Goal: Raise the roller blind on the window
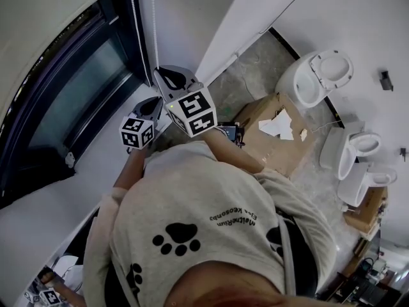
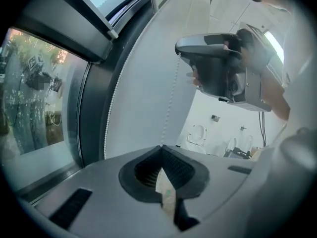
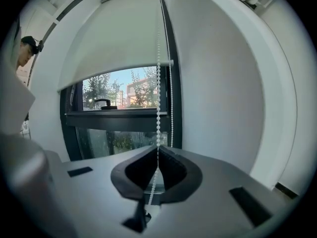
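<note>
Blind (image 3: 119, 38): covers the upper window (image 3: 124, 90); lower glass bare.
Right tongs (image 3: 157, 152): pressed together on the bead chain (image 3: 158, 83).
Left tongs (image 2: 161, 148): pinching the same bead chain, below the right tongs.

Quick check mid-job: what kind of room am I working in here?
Probably a storeroom or unfinished washroom: several loose toilets and a cardboard box stand on the floor near the window.

Window (image 1: 77, 88) on one side, white wall (image 1: 179, 18) just beyond the bead chain (image 3: 158, 83): a tight corner. The right tool (image 3: 158, 152) blocks the left tool (image 2: 161, 150) from above. Behind, the floor (image 1: 255, 62) lies open up to the cardboard box (image 1: 262, 152).
</note>
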### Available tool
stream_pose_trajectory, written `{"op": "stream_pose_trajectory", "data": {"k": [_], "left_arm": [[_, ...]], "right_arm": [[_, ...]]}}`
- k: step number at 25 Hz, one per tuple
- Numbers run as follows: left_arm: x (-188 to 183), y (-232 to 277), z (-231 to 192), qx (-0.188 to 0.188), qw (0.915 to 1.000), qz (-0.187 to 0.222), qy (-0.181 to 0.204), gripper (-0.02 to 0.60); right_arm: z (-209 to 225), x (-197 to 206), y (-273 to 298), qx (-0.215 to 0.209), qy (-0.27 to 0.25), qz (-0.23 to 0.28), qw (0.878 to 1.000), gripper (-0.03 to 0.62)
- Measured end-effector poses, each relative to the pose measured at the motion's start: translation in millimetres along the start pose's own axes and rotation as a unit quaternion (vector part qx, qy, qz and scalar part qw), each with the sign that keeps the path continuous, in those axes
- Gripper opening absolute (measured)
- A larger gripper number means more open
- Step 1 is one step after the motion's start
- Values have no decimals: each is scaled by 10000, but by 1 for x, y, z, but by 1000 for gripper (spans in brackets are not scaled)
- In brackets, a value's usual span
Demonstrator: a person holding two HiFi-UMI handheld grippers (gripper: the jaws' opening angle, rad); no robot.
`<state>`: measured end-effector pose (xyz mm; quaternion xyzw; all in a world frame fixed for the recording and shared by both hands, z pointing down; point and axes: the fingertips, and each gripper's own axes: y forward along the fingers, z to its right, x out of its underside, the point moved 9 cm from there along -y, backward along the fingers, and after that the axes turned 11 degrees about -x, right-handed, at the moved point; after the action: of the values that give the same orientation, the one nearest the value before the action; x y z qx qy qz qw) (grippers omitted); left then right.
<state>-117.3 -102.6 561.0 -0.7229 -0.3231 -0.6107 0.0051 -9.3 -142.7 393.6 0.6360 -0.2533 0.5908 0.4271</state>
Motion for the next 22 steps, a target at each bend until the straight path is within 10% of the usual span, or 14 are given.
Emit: {"op": "stream_pose_trajectory", "data": {"k": [13,22], "left_arm": [[13,5,5,-260,9995,-114,156,12],[-29,-13,19,-302,9981,535,41,100]], "right_arm": [[1,19,1,-176,-37,-30,9998,12],[5,21,-1,-418,-178,46,9990,12]]}}
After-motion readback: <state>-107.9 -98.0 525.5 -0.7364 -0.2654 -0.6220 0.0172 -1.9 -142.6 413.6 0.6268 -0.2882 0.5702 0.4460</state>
